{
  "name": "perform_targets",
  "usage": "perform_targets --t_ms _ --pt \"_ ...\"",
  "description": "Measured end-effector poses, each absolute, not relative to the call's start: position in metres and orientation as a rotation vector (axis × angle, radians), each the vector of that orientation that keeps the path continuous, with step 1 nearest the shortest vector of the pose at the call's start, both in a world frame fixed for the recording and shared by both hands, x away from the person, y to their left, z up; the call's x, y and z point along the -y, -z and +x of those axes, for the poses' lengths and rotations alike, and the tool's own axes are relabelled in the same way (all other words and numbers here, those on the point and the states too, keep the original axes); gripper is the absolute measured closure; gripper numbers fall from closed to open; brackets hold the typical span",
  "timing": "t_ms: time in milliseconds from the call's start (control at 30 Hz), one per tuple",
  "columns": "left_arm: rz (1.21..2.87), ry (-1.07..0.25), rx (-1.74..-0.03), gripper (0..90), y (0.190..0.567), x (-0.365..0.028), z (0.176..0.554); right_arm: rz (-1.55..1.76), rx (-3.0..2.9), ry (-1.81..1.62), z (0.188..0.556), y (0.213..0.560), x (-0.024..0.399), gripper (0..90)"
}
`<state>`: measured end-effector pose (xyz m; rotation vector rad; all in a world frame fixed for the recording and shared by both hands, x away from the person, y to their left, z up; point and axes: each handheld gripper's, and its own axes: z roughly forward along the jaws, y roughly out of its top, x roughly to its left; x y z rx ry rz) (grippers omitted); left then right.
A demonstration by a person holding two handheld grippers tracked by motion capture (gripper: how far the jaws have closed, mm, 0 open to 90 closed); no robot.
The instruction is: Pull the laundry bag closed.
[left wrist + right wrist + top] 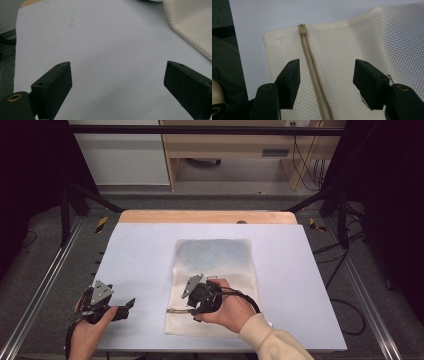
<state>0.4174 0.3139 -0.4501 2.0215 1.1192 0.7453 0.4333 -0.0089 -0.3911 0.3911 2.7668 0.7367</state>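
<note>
A cream mesh bag [215,270] lies flat in the middle of the pale blue table [140,250], something grey-blue showing through its far half. A tan zipper [312,70] runs along its near edge, its slider [302,28] at the end by the bag's corner. My right gripper [325,75] hovers open just over the zipper, one jaw on each side of it; from above the right gripper [192,307] sits over the bag's near left part. My left gripper [117,82] is open over bare table, the left gripper [131,304] a little left of the bag [192,25].
A wooden strip [205,216] borders the table's far edge. Metal rails [45,285] run along both sides, with dark floor and cables beyond. A wooden shelf unit [235,150] stands far behind the table.
</note>
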Motion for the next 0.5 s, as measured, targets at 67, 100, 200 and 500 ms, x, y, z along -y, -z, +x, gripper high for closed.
perform_targets --t_ms 67,100,200,500 --pt "2.022 -0.739 -1.126 8.0 0.450 -0.315 0.417 0.375 -2.771 -0.733 0.434 0.393 0.007 43.8" --pt "2.007 -0.741 -1.132 8.7 0.449 -0.316 0.417 0.369 -2.771 -0.727 0.434 0.393 0.006 46.1" --pt "1.989 -0.745 -1.123 9.2 0.446 -0.317 0.417 0.372 -2.759 -0.750 0.434 0.390 0.005 52.4" --pt "1.982 -0.745 -1.125 5.9 0.449 -0.318 0.419 0.379 -2.773 -0.757 0.440 0.392 -0.003 55.9"
